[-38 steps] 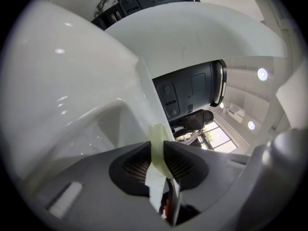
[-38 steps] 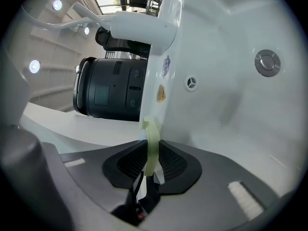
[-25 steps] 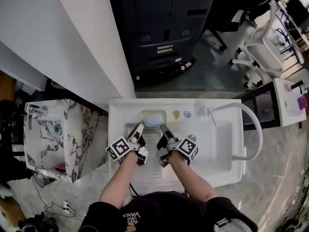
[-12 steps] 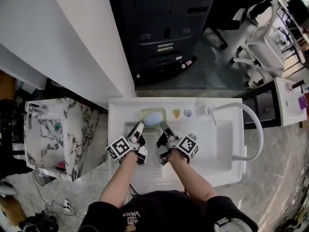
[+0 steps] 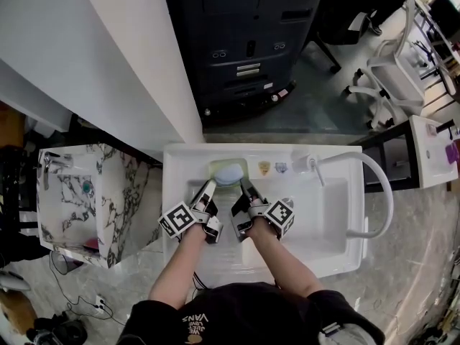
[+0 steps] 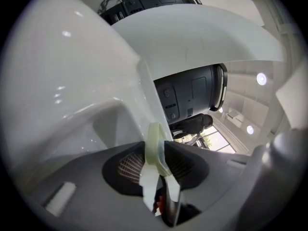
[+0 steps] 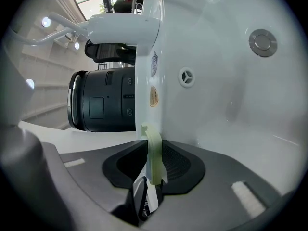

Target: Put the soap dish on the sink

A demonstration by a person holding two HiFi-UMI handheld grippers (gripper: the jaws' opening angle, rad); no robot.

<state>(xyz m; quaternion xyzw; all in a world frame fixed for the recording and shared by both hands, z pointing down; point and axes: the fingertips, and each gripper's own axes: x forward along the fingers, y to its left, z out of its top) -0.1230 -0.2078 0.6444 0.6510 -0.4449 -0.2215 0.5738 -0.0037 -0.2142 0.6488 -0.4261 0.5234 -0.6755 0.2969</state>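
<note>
A grey stone floor (image 5: 316, 106) carries a white rectangular ceramic sink (image 5: 180, 157), with a tall dark office machine (image 5: 244, 42) standing behind it. The pale green plastic soap dish (image 5: 218, 168), an oval blue soap bar (image 5: 231, 175) in it, is at the sink's back ledge, left of two small stickers (image 5: 271, 168) and the white faucet (image 5: 314, 167). The left gripper (image 5: 209, 186) is clamped on the dish's left rim, while the right gripper (image 5: 243, 184) pinches its right rim.
</note>
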